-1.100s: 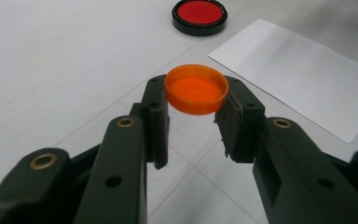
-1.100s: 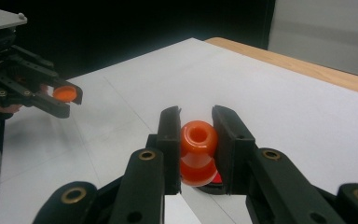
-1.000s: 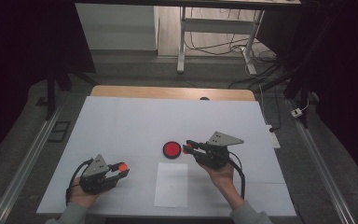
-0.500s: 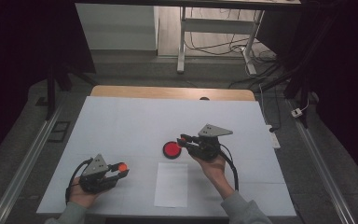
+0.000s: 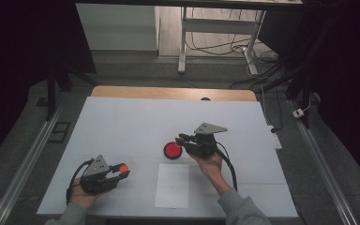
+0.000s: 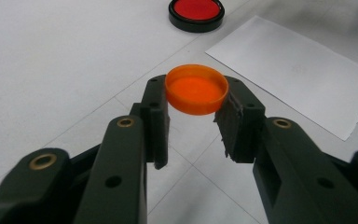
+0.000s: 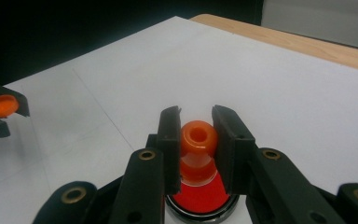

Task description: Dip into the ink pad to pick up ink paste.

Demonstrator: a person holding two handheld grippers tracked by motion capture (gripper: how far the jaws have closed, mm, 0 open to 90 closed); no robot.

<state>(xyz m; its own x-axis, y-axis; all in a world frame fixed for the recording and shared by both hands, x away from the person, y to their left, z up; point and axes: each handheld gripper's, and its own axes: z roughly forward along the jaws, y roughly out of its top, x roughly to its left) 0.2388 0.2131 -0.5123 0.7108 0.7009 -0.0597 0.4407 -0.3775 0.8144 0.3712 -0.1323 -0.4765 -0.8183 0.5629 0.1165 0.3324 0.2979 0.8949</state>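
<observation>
The right tongs, holding the orange stamp, had moved from beside the red ink pad to just over it, probably to ink it. The left tongs gripped the orange cap. The paper lay near on the surface, nothing between.

A white-topped table with a pale wooden far edge stands on grey floor. Beyond it, a white metal desk frame and tangled black cables sit in dim surroundings.
</observation>
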